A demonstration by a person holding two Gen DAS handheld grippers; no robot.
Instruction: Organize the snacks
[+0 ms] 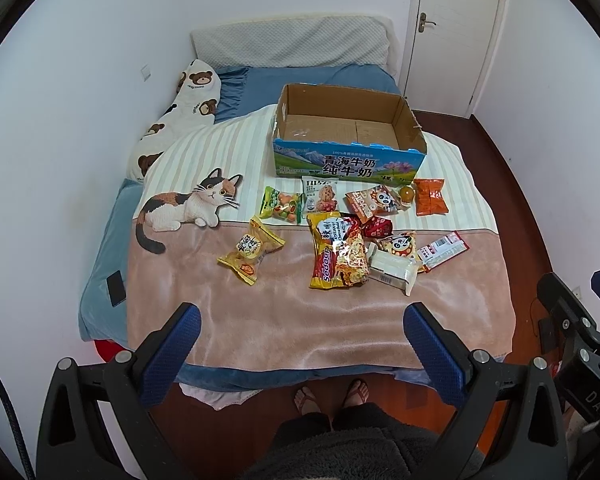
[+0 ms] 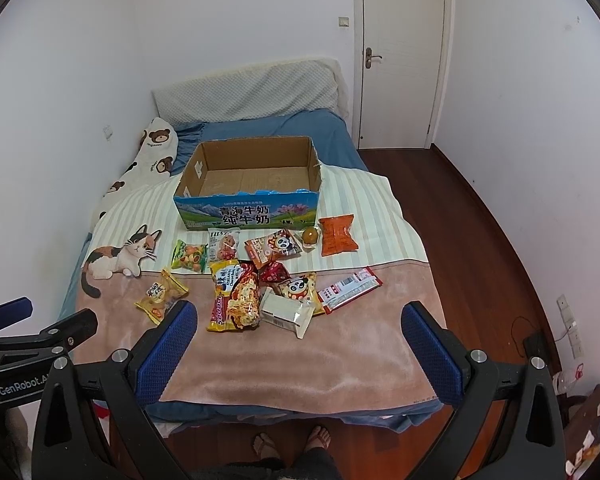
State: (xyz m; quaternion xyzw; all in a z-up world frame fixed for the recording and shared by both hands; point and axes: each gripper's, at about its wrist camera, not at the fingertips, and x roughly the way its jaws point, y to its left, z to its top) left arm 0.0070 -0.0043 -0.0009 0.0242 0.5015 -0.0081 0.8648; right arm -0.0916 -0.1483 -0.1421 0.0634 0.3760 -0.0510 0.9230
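Both tongs (image 1: 302, 322) (image 2: 300, 320) gape; cardboard box (image 1: 348, 160) holds nothing.

The cardboard milk box (image 1: 346, 166) carries "青海牛奶 纯牛奶" in white on its blue front panel. The yellow noodle packet (image 1: 329, 254) reads "Sedaap" along its red edge. In the right wrist view, the left gripper's black body (image 2: 20, 390) shows "GenRobot.A", cut off there.
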